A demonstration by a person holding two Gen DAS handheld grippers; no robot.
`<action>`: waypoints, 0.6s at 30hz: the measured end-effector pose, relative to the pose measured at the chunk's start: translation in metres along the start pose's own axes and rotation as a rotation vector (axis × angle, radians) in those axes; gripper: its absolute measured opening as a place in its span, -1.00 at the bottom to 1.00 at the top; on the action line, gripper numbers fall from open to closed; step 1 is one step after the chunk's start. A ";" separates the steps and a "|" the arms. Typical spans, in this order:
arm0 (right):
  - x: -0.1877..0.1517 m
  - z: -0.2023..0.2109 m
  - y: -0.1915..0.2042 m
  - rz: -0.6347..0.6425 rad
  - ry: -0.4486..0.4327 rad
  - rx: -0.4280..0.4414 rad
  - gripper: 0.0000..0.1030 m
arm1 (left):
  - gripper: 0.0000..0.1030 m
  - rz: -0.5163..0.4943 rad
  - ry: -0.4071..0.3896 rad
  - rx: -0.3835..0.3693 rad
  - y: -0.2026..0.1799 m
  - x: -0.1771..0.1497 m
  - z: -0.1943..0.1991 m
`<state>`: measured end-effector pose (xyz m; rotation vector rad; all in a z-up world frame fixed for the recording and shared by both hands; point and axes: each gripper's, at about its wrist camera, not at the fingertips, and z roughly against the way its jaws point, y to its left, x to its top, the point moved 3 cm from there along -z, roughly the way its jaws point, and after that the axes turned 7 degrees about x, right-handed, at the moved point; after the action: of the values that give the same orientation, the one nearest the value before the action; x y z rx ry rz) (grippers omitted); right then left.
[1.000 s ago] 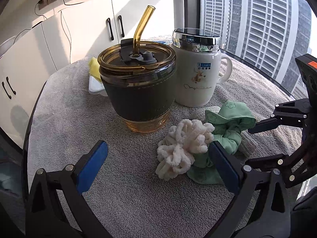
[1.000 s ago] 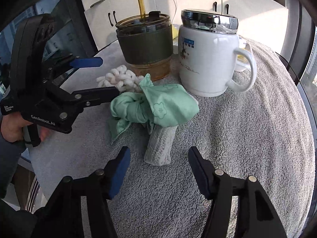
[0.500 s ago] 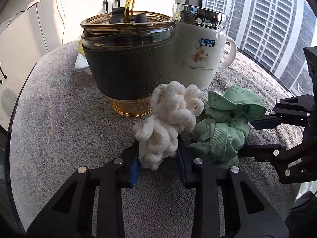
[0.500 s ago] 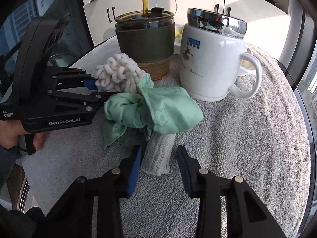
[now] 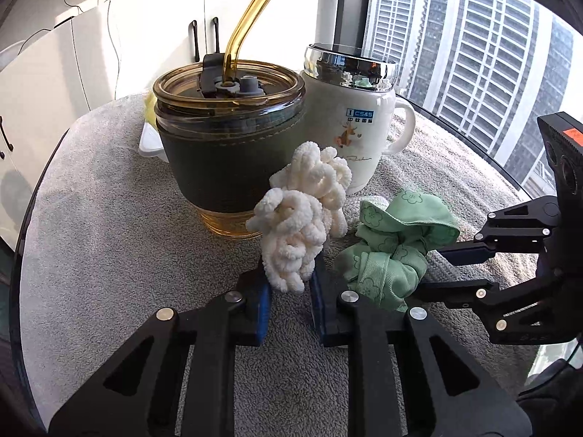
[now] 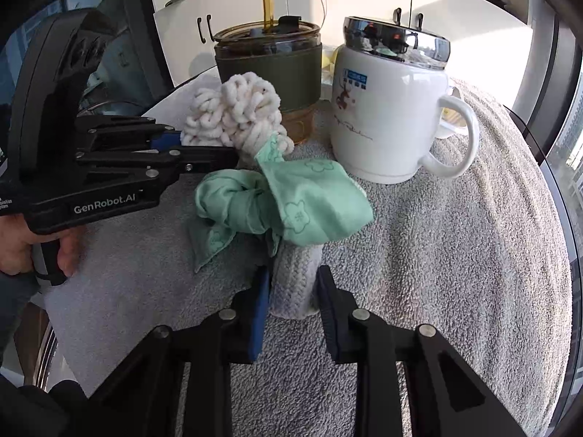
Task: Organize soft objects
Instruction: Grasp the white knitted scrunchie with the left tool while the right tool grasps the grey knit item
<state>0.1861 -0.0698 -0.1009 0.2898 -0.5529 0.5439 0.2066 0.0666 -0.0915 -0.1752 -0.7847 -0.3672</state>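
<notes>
My left gripper is shut on a cream chunky-yarn scrunchie and holds it lifted off the grey towel; it also shows in the right wrist view. A green flower-print cloth lies bunched just right of it, also seen in the right wrist view. My right gripper is shut on a pale grey knitted roll that runs under the green cloth.
An amber glass tumbler with a dark sleeve and straw and a white lidded mug stand close behind the soft things. A white lidded box sits behind the tumbler. The grey towel covers a round table with the window edge on the right.
Both grippers closed from open: the left onto the cream scrunchie and raised it, the right onto the knitted roll.
</notes>
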 end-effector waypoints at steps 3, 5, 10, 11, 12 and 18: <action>-0.002 0.002 -0.002 -0.002 -0.002 0.002 -0.46 | -0.75 0.016 -0.017 0.006 0.003 -0.001 0.004; -0.004 0.003 -0.002 0.001 -0.001 0.001 -0.46 | -0.77 0.030 -0.016 0.000 0.005 -0.003 0.005; -0.006 0.005 -0.003 0.001 -0.001 0.002 -0.47 | -0.81 0.050 -0.031 0.011 0.004 -0.006 0.006; -0.007 0.006 -0.003 0.002 0.000 0.001 -0.47 | -0.81 0.055 -0.035 0.012 0.004 -0.007 0.008; -0.008 0.007 -0.004 0.002 0.001 0.000 -0.47 | -0.81 0.057 -0.037 0.011 0.002 -0.008 0.009; -0.015 0.015 -0.006 -0.002 0.001 0.007 -0.48 | -0.81 0.061 -0.036 0.024 0.002 -0.011 0.015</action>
<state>0.1722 -0.0868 -0.0978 0.2971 -0.5493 0.5440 0.1908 0.0756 -0.0891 -0.1831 -0.8172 -0.2971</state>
